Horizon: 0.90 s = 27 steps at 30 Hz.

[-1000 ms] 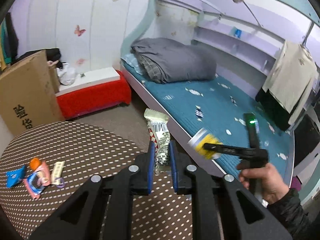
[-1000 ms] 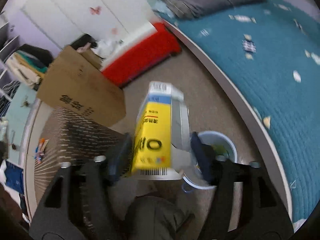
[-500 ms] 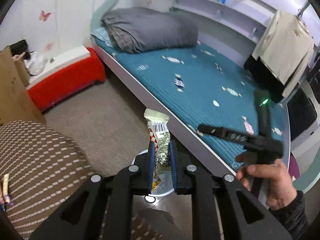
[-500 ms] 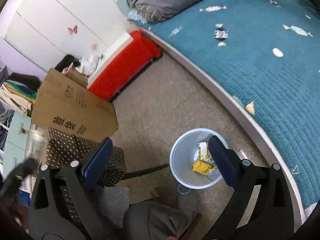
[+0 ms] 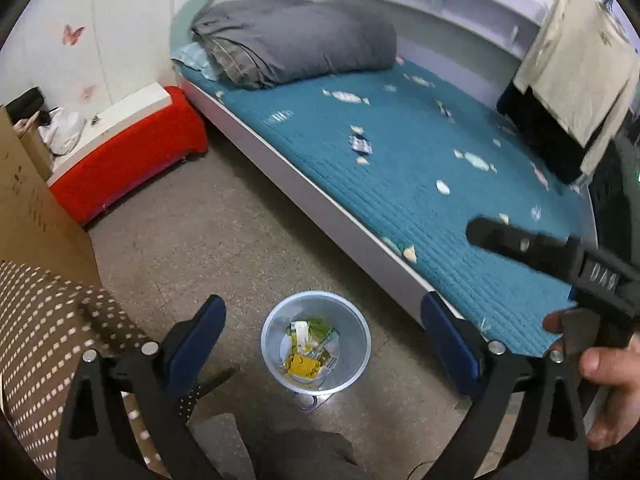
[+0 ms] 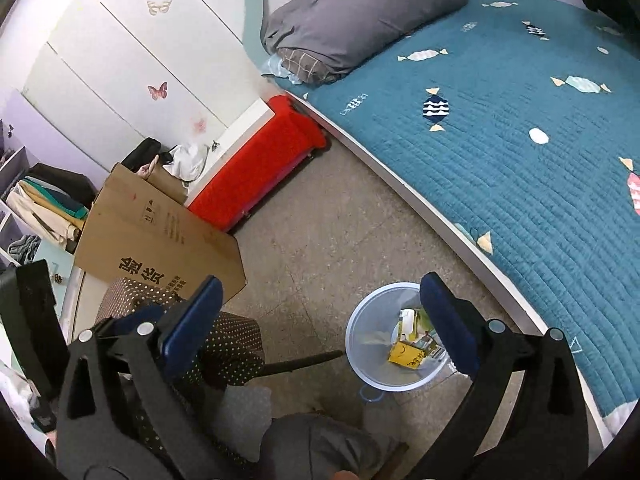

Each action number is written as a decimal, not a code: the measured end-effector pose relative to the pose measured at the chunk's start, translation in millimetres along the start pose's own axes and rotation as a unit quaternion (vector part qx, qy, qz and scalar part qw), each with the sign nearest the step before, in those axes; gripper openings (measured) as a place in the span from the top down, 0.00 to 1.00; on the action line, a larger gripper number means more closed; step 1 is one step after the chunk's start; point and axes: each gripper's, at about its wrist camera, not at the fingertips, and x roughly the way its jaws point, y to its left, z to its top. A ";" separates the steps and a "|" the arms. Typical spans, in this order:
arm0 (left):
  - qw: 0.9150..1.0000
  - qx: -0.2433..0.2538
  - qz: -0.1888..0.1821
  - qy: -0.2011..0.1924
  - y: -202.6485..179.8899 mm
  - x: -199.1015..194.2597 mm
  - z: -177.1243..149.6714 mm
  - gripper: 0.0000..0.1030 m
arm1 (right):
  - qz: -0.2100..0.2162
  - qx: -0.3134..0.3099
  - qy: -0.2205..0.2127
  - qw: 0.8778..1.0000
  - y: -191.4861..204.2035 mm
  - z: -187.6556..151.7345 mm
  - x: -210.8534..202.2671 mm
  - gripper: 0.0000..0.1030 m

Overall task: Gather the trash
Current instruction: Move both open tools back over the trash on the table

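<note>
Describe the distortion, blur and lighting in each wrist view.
Left wrist view: fisheye bends the white bed edge into a curve; the black right gripper is smeared by blur; the round translucent waste bin is sharp. Right wrist view: same curved bed edge, dark corners, soft even light, no glare.

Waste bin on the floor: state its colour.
The waste bin is translucent pale blue, clearest in the left wrist view.

Place: a bedroom in a home.
Bed (image 5: 420, 168): teal quilted cover, folded grey duvet (image 5: 296, 48) at its head.
Wall: white panels with butterfly stickers (image 6: 157, 90).
Floor: speckled, with a small waste bin (image 5: 352, 360) beside the bed's edge.
Clothes: garments (image 5: 576, 80) hanging at the bed's far end.
</note>
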 end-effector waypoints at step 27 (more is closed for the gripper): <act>0.986 -0.066 0.047 -0.145 54.8 -176.8 -55.5 0.07 | 0.048 -0.115 -0.078 0.989 130.1 -33.6 -52.5 0.06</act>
